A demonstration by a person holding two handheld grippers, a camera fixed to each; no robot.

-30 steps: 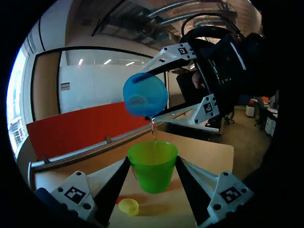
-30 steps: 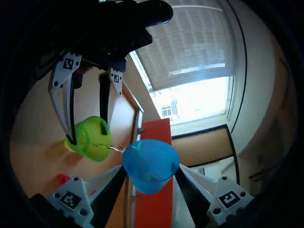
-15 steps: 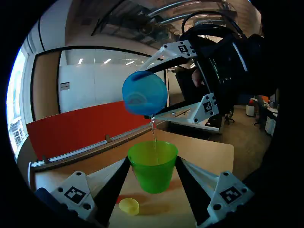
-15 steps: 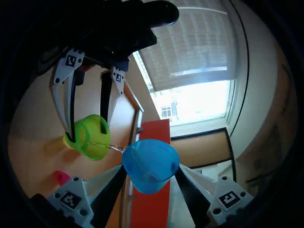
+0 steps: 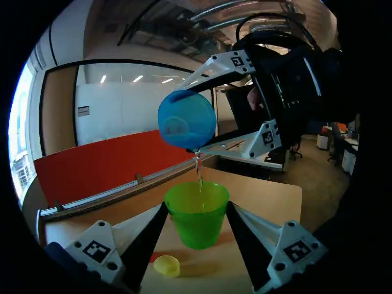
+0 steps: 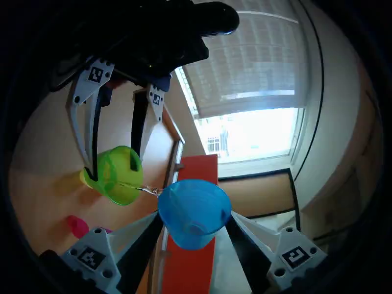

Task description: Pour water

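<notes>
While tipped, translucent blue cup [image 5: 186,120] trickles into tapered green cup [image 5: 197,215].

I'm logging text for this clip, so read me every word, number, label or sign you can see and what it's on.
Readable words or numbers: none.
Wall notice: too small to read.
Square markers on the left gripper and right gripper: black-and-white patterns, no text.
Green cup, blue cup: no print visible.

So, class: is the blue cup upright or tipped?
Tipped: blue cup lies sideways, water trickling from its rim into the green cup.
</notes>
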